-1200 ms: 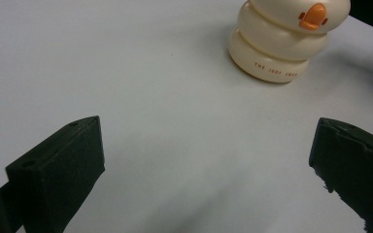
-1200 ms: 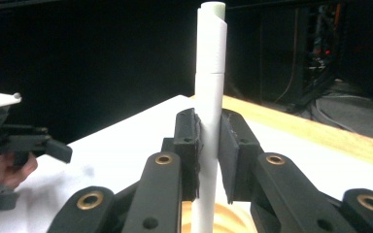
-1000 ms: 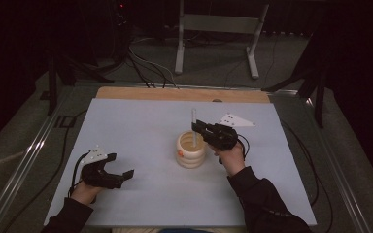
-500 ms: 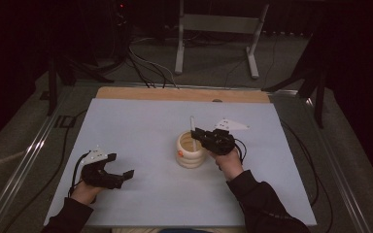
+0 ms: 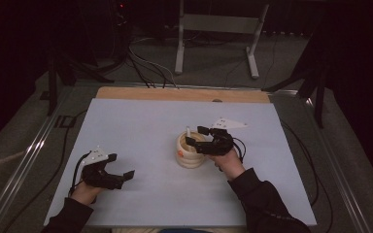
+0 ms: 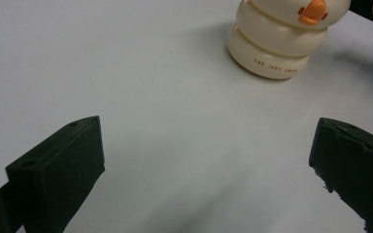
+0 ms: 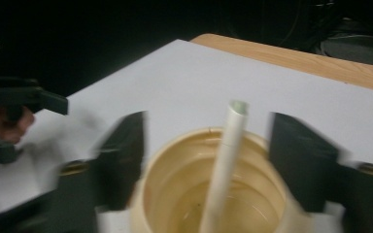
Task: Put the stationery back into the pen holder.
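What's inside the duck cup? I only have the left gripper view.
Observer: A white straw stands in the duck cup, poking up above its rim.
Operator: Right claw holding it?
Observer: No. The right claw has just been opening; the straw is between its jaws, untouched.
Operator: Where's that hand?
Observer: In the high view the right hand sits just right of the cup, with the claw over its mouth.
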The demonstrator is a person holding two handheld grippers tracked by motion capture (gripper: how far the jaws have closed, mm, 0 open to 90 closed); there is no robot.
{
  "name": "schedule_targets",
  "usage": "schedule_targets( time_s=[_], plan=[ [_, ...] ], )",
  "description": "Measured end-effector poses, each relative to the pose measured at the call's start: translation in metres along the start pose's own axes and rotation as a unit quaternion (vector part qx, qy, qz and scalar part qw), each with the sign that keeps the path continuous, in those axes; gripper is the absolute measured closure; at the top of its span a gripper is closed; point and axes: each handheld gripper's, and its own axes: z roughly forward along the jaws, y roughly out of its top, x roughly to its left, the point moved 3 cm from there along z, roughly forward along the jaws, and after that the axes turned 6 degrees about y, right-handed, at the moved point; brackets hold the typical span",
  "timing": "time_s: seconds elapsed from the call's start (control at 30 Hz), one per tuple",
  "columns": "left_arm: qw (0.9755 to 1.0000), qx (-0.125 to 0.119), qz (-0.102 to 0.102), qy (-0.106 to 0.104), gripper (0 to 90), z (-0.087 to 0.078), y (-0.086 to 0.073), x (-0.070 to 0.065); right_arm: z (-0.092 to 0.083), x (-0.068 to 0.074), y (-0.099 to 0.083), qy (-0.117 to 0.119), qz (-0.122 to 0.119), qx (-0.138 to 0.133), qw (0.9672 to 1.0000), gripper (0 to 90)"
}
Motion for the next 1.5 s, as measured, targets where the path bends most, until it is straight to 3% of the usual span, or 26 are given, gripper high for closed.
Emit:
schedule_targets(
  time_s=[0.23, 0.4, 0.73, 1.07, 1.5],
  plan=[
    [1.0000, 0.000, 0.000, -0.002, 0.1, 0.000, 0.000, 0.000, -0.023, -0.004, 0.010, 0.024, -0.008, -0.009, 0.9996, 0.2],
    [1.0000, -0.001, 0.000, -0.004, 0.1, 0.001, 0.000, -0.001, -0.043, -0.008, 0.011, 0.014, -0.029, -0.010, 0.9994, 0.0],
    [0.9998, -0.011, 0.003, -0.014, 0.1, 0.000, 0.000, -0.002, -0.073, -0.022, 0.002, -0.038, -0.041, -0.012, 0.9983, 0.0],
    [0.9997, -0.015, 0.006, -0.017, 0.1, -0.001, 0.000, -0.003, -0.096, -0.032, -0.031, -0.085, -0.037, -0.005, 0.9957, 0.0],
    [0.9997, -0.014, 0.006, -0.018, 0.1, -0.001, 0.000, -0.002, -0.119, -0.038, -0.069, -0.098, -0.027, 0.008, 0.9948, 0.0]
  ],
)
